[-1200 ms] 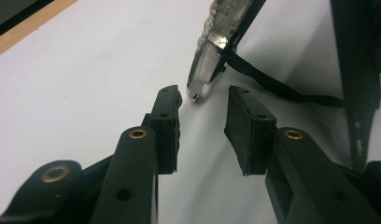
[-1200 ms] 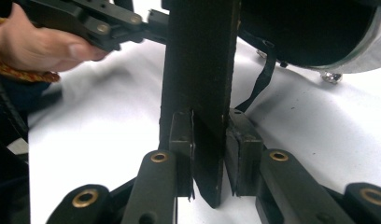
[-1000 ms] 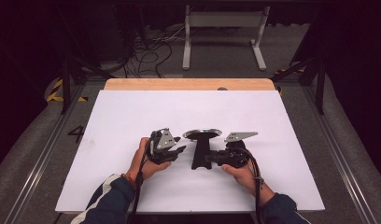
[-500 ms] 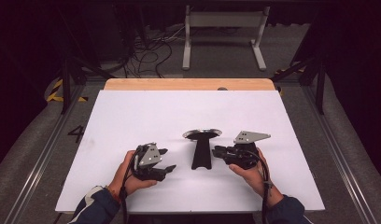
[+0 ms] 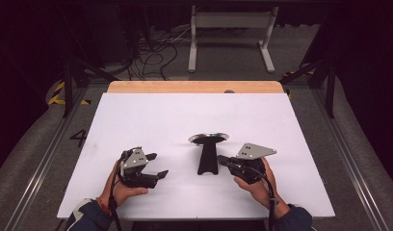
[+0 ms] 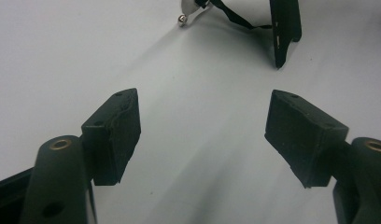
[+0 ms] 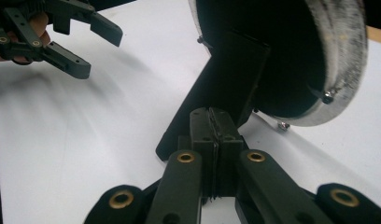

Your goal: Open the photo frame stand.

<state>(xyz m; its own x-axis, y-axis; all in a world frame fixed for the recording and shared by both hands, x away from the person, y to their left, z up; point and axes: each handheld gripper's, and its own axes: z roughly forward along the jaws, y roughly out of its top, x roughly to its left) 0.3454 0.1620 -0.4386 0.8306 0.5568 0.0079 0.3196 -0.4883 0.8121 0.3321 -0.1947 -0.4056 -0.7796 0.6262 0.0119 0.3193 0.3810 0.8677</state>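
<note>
A: Black stand (image 5: 206, 156) with the round silver-rimmed top sits near the middle of the white tabletop (image 5: 151, 115), between the 2 claws. What is on its left?

B: The left claw (image 5: 158, 166) lies low over the tabletop, well clear of the stand. Its jaws have just been opening and now stand wide, with bare white sheet between the pads (image 6: 115, 133) in the left gripper view. The stand's foot (image 6: 285, 30) shows far off at the top of that view.

A: And on the right?

B: The right claw (image 5: 221, 161) sits just beside the stand's base, tips pointing at it. In the right gripper view its jaws have just closed fully, pads (image 7: 201, 128) pressed together with nothing between them, and the stand's upright (image 7: 216, 88) rises right behind them. I cannot tell whether the tips touch it.
</note>
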